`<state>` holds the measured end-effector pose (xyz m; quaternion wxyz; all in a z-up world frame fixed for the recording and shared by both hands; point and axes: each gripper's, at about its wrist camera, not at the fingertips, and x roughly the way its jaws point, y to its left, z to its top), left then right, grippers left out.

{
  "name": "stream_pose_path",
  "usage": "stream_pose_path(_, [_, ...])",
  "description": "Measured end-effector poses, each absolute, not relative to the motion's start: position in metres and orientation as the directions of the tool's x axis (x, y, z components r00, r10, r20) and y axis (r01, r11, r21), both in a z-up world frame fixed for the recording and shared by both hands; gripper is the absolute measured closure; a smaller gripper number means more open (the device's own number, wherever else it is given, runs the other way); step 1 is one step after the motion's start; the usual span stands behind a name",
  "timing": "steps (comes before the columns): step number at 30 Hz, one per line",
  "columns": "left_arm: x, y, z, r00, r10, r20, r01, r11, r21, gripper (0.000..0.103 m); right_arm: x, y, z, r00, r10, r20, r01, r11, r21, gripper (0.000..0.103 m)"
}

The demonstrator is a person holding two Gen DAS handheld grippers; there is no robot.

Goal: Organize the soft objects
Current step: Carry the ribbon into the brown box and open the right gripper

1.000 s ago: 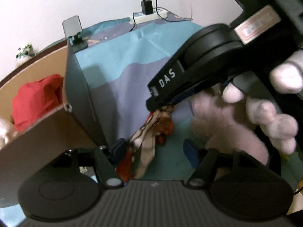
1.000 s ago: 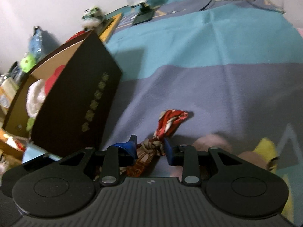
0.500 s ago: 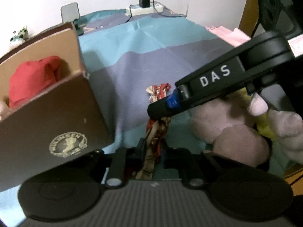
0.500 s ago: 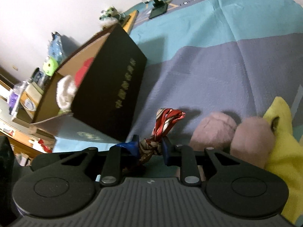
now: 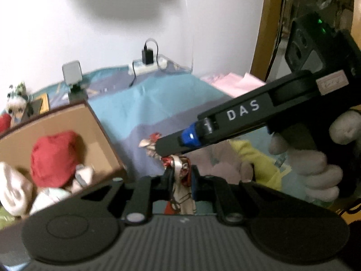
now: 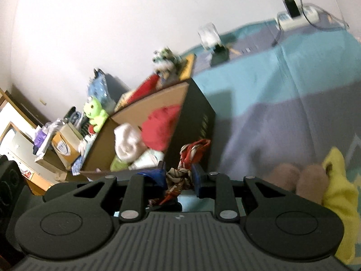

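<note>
Surface: bedspread (image 6: 282,103) in teal and purple bands, white wall behind. Against the view a second ago, both grippers are seen raised well above the spread, and more of the box interior is now exposed.

Nearest: patterned scarf (image 5: 180,180), red, cream and brown, twisted into a rope. It is pinched between the closed fingers of the left gripper (image 5: 181,181) and likewise clamped in the right gripper (image 6: 179,177), hanging between the two, clear of the bedspread.

Beyond: pink plush (image 6: 300,177) and yellow cloth (image 6: 338,180), lying on the spread.

Left: cardboard box (image 6: 198,117), open, holding a red plush (image 5: 54,155).

Farthest: power strip (image 5: 146,66) at the wall.
</note>
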<state>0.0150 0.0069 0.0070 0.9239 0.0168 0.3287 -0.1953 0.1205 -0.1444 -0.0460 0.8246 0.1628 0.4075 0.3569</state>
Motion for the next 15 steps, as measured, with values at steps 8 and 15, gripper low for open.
stream_pose_path(8, [0.017,0.061,0.036,0.781,-0.327,-0.532,0.315,0.942,-0.116,0.093,0.135,-0.099,-0.024,0.425,0.781,-0.457,-0.497,0.623,0.604,0.096])
stream_pose_path(15, [0.028,0.117,0.044,0.839,-0.222,-0.496,0.212,0.974,-0.076,0.092,0.153,-0.034,-0.01,0.411,0.816,-0.407,-0.566,0.578,0.588,0.095])
